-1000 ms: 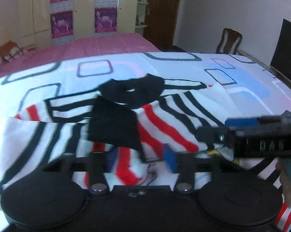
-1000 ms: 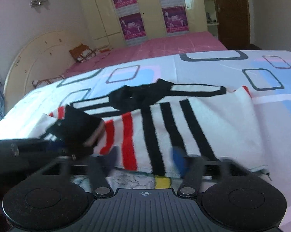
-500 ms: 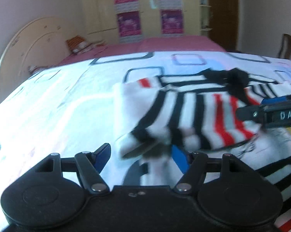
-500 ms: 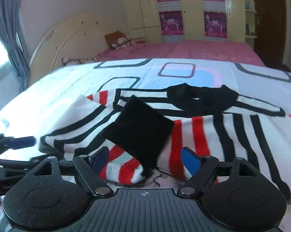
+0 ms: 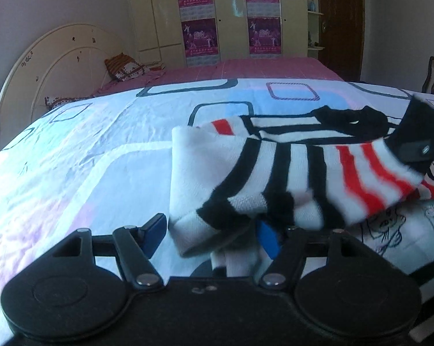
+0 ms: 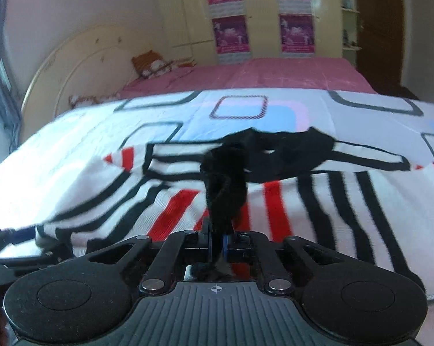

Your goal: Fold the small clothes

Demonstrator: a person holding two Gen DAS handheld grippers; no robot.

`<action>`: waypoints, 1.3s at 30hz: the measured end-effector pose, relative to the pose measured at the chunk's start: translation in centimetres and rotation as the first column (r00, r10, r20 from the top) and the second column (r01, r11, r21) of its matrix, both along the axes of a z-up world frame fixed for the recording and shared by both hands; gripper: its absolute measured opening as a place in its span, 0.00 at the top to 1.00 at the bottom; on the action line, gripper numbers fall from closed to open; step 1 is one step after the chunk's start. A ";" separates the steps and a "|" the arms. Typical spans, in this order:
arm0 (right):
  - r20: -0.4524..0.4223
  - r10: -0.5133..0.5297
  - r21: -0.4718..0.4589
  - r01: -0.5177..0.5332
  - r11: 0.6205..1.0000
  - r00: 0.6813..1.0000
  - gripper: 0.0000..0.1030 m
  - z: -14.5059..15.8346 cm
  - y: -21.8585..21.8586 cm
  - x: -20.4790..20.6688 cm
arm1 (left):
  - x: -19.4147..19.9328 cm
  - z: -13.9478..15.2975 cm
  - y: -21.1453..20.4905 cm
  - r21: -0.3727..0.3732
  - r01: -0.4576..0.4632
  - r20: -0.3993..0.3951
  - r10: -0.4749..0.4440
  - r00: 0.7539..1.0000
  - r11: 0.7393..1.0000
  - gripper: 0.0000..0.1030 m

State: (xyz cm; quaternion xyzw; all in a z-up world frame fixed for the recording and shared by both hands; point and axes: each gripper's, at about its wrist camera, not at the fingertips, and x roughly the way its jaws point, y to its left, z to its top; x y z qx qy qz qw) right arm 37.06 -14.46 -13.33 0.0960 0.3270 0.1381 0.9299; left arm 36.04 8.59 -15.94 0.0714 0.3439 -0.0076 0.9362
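Currently the striped sweater (image 6: 317, 201) lies spread on the patterned bedsheet (image 6: 72, 132), filling the centre and right of the right wrist view, with its black collar (image 6: 277, 150) toward the top of the frame and its hem toward the camera. Its long axis therefore appears to run from the lower edge toward the upper centre of that view. One sleeve (image 5: 326, 178) crosses the left wrist view from the lower centre to the right edge, ending in a black cuff (image 5: 418, 127).

The right gripper (image 6: 217, 245) has just closed, and its jaws now pinch the black cuff, which stands bunched just above them. The left gripper (image 5: 211, 233) has its jaws apart; white-and-black fabric lies between them, but the pads do not appear to press on it.

To do the sleeve fold well:
- Keep the cuff firmly pinched.
- Carry it across the body of the sweater, parallel to the hem.
- Lay the sleeve flat, without twisting it.
- Close the left gripper on the fabric only once a single layer sits between the pads.
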 end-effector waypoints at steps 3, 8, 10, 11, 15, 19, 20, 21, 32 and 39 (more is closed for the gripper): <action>0.042 -0.040 -0.006 0.040 0.999 0.998 0.94 1.3 -1.8 -0.2 | 0.4 0.0 -0.3 0.004 0.005 0.004 -0.005 1.000 1.000 0.35; 0.078 -0.104 -0.002 0.104 0.995 0.991 0.94 2.7 -5.5 -0.1 | 0.6 -0.5 -0.7 0.001 0.035 0.000 -0.035 0.999 0.999 0.68; 0.061 -0.131 -0.003 0.132 0.991 0.989 0.94 2.3 -6.9 0.1 | 0.4 -0.6 -1.3 0.014 0.063 0.008 -0.063 0.998 0.998 0.76; 0.046 -0.145 0.003 0.145 0.989 0.988 0.94 1.9 -7.6 0.1 | 0.2 -0.7 -1.5 0.028 0.075 0.014 -0.075 0.997 0.997 0.78; -0.032 -0.182 0.030 0.183 0.983 0.983 0.94 -0.2 -9.6 0.3 | 0.2 -1.1 -1.8 0.058 0.110 -0.004 -0.110 0.994 0.992 0.81; -0.138 -0.175 0.021 0.180 0.983 0.975 0.94 -2.9 -10.1 0.5 | 0.4 -1.1 -1.5 0.067 0.124 -0.022 -0.123 0.992 0.990 0.80; -0.133 -0.176 0.039 0.182 0.982 0.975 0.94 -2.8 -10.4 0.2 | 0.3 -1.0 -1.6 0.080 0.123 -0.022 -0.122 0.992 0.989 0.77; -0.131 -0.174 0.056 0.183 0.982 0.976 0.93 -2.6 -10.8 -0.1 | 0.2 -1.0 -1.6 0.092 0.126 -0.023 -0.125 0.992 0.988 0.76; -0.116 -0.181 0.034 0.186 0.982 0.977 0.95 -2.1 -12.0 -1.8 | -0.7 -0.6 -1.9 0.086 0.138 -0.024 -0.137 0.990 0.987 0.83; -0.109 -0.166 -0.102 0.155 0.983 0.980 0.95 -2.7 -11.4 -1.1 | -0.9 -1.4 -2.5 0.154 0.172 -0.042 -0.167 0.985 0.973 0.83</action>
